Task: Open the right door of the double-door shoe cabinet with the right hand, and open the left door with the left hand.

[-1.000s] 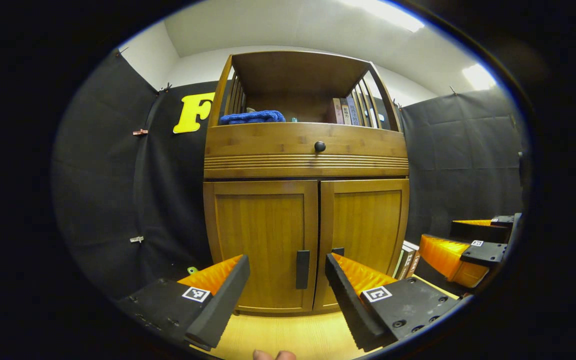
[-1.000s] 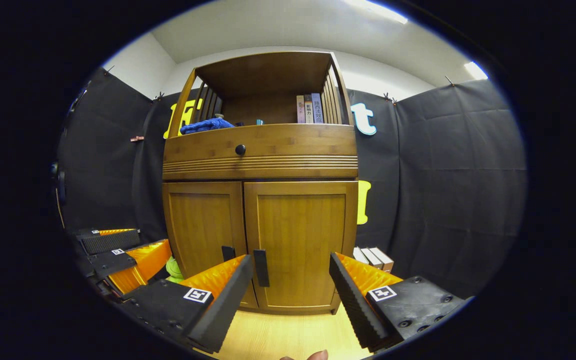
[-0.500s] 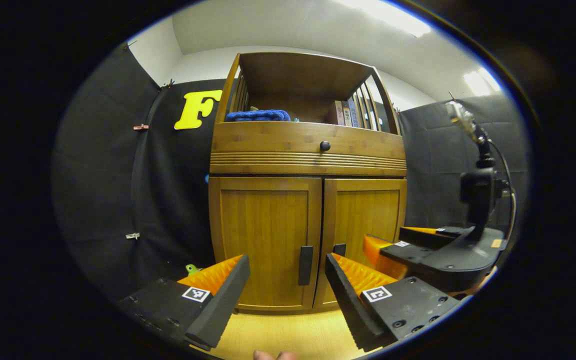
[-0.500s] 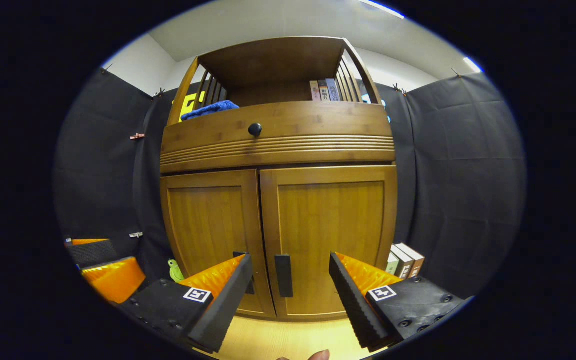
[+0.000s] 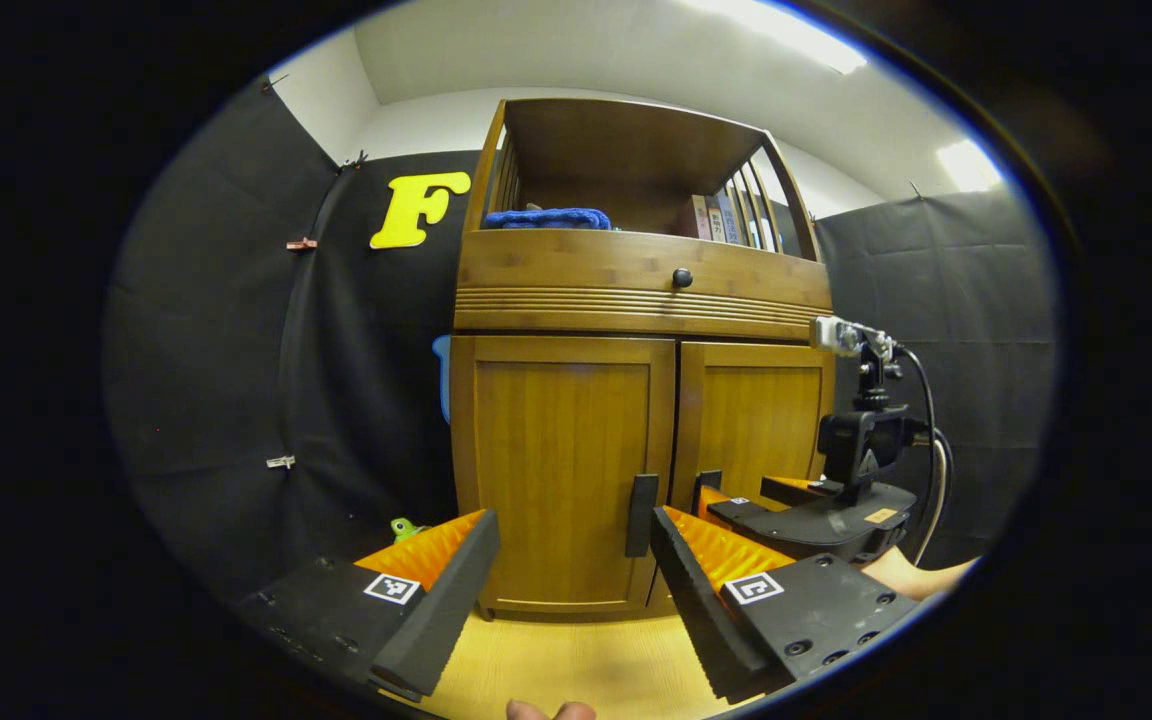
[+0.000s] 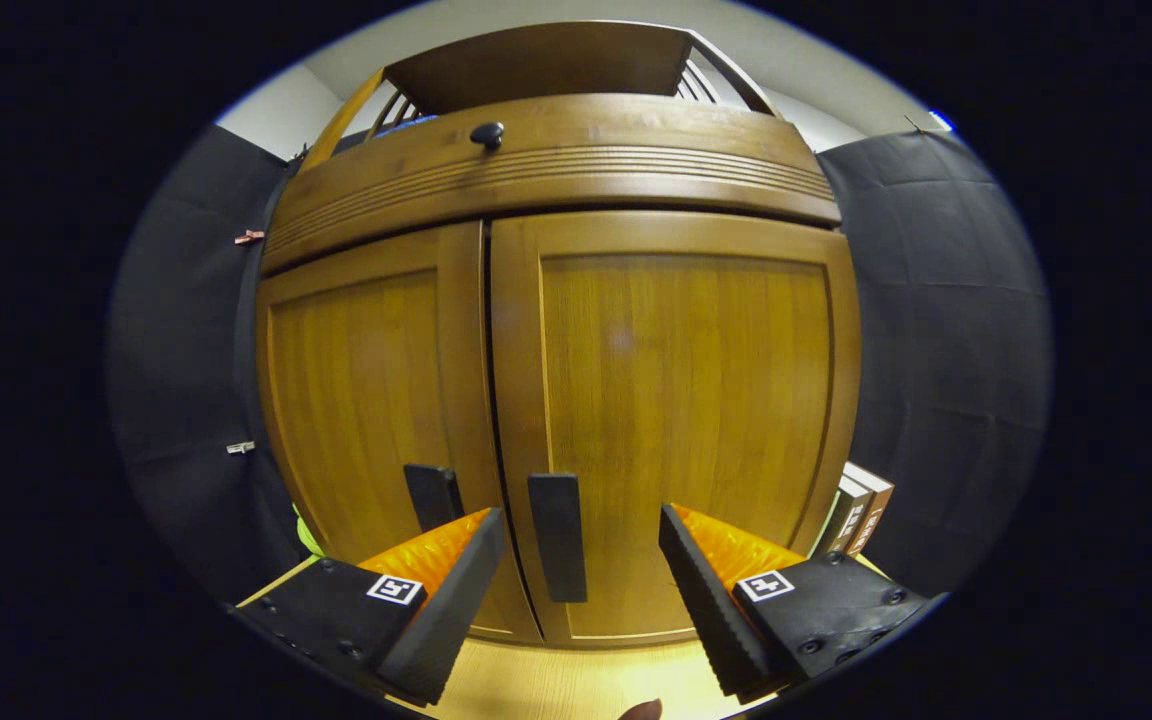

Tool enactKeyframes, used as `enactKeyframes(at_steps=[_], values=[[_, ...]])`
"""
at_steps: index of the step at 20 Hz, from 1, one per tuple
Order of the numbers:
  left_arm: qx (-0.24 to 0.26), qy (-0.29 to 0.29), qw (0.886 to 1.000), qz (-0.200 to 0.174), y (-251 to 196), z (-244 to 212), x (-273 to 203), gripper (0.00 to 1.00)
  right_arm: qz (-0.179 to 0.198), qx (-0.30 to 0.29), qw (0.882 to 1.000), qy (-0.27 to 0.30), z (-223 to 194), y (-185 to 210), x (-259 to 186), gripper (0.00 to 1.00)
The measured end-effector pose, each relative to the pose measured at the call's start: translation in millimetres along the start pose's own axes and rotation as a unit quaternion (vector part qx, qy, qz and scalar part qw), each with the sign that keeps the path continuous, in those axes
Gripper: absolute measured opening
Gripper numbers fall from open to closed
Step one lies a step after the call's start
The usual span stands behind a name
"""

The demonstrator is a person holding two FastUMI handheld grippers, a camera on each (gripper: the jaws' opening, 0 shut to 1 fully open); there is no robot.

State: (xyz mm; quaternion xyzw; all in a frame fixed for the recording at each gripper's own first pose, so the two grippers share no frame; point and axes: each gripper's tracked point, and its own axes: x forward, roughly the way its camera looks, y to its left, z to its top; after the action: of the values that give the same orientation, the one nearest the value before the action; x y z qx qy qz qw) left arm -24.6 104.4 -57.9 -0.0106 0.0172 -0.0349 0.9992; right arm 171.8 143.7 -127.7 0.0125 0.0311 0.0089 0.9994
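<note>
The shoe cabinet [image 6: 676,380] is honey-brown wood with vertical grain, both door handles [image 6: 557,536] black. Above its doors sits a black knob [image 5: 682,278]; on its open shelf lies a blue cloth [image 5: 546,218]. The floor [image 5: 586,670] below it is pale yellow wood.

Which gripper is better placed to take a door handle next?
Right. The right gripper is open close to the cabinet, with the right door's handle between its fingers. The left gripper is open farther back; the left door's handle lies toward one finger.
</note>
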Motion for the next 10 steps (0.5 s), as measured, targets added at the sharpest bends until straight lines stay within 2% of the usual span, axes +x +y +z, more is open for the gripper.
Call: enactKeyframes(at_steps=[4,7,8,9,10], values=[[0.003,0.007,1.0,0.003,10.4,-7.2,2.0,0.92,0.002,0.012,1.0,0.025,-27.2,6.0,17.7,0.99],[0.005,0.011,1.0,0.011,20.3,-11.2,3.4,0.92,0.001,0.02,1.0,0.012,-25.0,11.3,36.5,0.66],[0.008,0.012,1.0,0.017,25.3,-12.7,3.9,0.92,0.004,0.015,1.0,0.007,-20.9,16.0,37.8,0.66],[0.011,0.014,1.0,0.021,29.7,-14.5,4.6,0.95,0.004,0.006,1.0,0.009,-21.5,17.3,40.0,0.58],[0.011,0.018,0.999,0.024,32.7,-15.8,4.8,0.95,-0.001,-0.001,1.0,0.011,-22.3,15.9,49.7,0.58]])
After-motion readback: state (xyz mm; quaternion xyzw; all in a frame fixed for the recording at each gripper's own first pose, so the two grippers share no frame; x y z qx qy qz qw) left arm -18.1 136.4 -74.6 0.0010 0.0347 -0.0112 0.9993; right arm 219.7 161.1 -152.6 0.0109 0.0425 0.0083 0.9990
